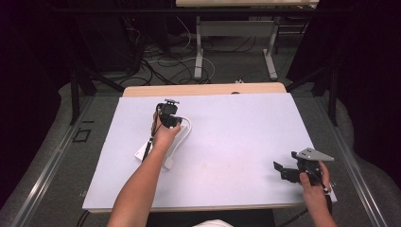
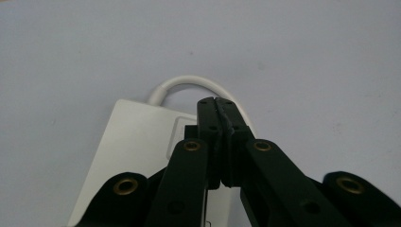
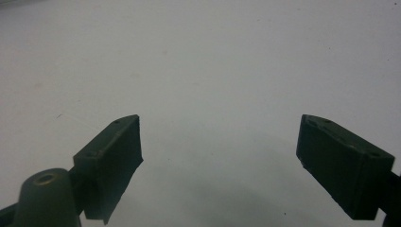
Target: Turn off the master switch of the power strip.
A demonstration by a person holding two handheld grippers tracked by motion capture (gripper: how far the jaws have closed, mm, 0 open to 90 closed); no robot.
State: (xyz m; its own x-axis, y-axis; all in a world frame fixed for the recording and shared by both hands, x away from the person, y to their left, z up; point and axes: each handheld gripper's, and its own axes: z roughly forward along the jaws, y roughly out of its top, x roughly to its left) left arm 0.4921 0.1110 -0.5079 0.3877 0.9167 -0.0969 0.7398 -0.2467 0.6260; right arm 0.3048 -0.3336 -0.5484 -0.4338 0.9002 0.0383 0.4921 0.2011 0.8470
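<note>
White plastic marks your target: a flat adapter block point(image 2: 142, 156) with a short white cable point(image 2: 189, 84) looping out of one end. It lies on the pale surface point(image 1: 236, 137), left of centre, directly under your left gripper point(image 1: 169, 115). In the left gripper view its long axis runs away from you, cable end farthest. That gripper's jaws are clenched together just over the block, at the end where the loop curls back; whether they pinch the cable you cannot tell. You seem to be holding there to lift it by the cable. Well right of the block, your right gripper point(image 3: 220, 161) waits over bare surface, jaws released and wide apart.
</note>
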